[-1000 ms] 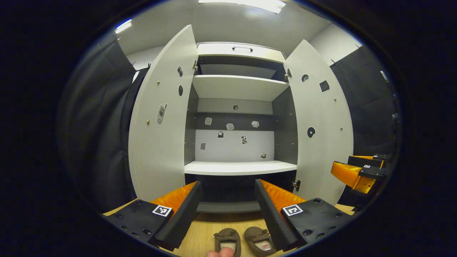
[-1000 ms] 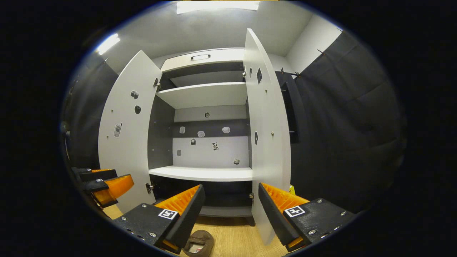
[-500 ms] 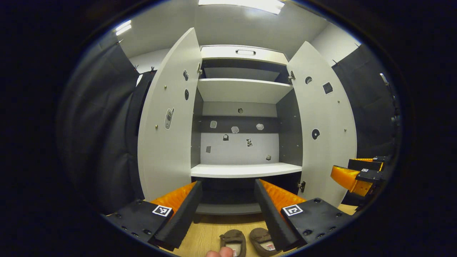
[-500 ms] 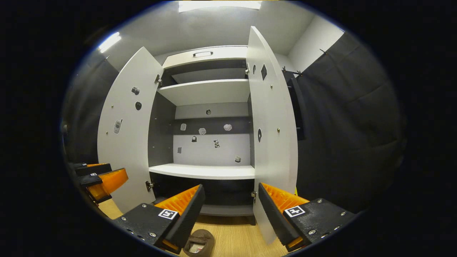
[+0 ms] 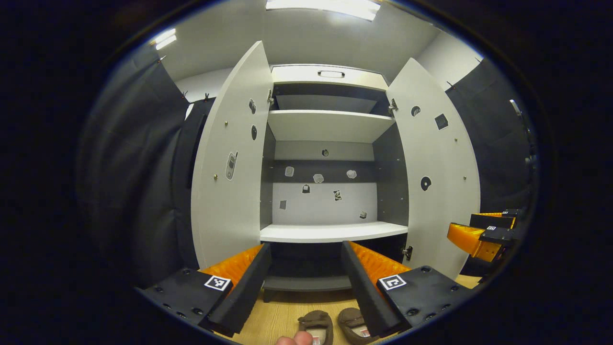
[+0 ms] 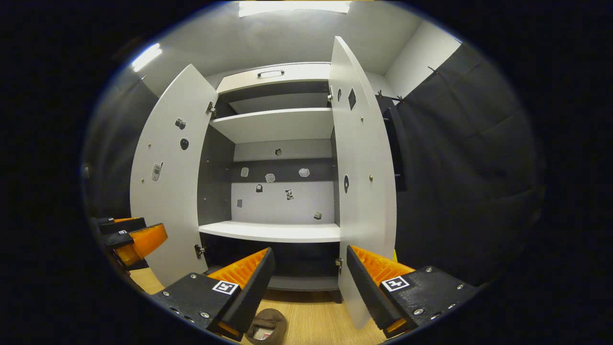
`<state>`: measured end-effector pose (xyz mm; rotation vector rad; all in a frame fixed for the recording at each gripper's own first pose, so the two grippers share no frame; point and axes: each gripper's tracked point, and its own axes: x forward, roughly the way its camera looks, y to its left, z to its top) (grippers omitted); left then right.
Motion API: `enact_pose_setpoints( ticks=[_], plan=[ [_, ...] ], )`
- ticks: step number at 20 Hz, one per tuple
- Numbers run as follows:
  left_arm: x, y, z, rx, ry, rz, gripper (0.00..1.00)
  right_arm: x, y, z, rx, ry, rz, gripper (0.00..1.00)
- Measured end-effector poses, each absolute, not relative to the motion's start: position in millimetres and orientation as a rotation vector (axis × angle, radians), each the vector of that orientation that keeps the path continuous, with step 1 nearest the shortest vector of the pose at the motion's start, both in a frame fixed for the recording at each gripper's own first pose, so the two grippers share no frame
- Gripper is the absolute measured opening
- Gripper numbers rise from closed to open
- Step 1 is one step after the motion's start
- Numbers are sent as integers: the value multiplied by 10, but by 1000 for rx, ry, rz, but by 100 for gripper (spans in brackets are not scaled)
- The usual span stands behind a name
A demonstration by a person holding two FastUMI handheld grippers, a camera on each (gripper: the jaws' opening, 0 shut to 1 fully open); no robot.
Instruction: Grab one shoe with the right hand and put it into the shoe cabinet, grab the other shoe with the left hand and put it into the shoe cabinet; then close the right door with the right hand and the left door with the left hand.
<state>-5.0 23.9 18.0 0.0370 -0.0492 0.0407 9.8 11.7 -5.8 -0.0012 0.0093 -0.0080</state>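
While both hand-held grippers, left (image 5: 305,273) and right (image 6: 309,278), gape empty, small brown suede shoes (image 5: 317,326) sit 6 o'clock on wooden floor (image 5: 278,314); risk: descending fingers snag tall white cabinet doors (image 6: 366,191), or pinch both shoes together.

both shoes (image 5: 335,327) cut off by the lower edge.

No readable text, brand or number anywhere.

The square black-and-white markers on the left tool (image 5: 306,275) and on the right tool (image 6: 310,273) are coded patterns, not letters. The stickers on the shoe cabinet's left door (image 5: 230,165), right door (image 5: 438,163) and back panel (image 5: 323,203) are small pictures, too small to read. A white insole label with a red patch shows inside one shoe (image 5: 357,325), its print illegible.
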Motion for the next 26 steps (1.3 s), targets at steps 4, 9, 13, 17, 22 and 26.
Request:
enact_pose_setpoints(
  ticks=[4, 9, 13, 17, 22, 26],
  plan=[
    [-67, 263, 177, 33, -45, 51, 96, 157, 221, -106, -21, 13, 20, 93],
    [-119, 353, 162, 37, -30, 80, 96, 297, 434, -456, -5, 75, 70, 93],
    [-163, 416, 123, 28, -14, 96, 96, 458, 590, -957, -14, 182, 107, 93],
    [-182, 522, 120, 28, -15, 119, 96, 481, 778, -1734, -48, 343, 150, 93],
    [-208, 649, 69, 17, -7, 147, 96, 21, 911, -2858, -110, 639, 212, 93],
    [-204, 738, 46, 17, 1, 169, 96, -253, 871, -3372, -122, 800, 217, 91]
  ],
)
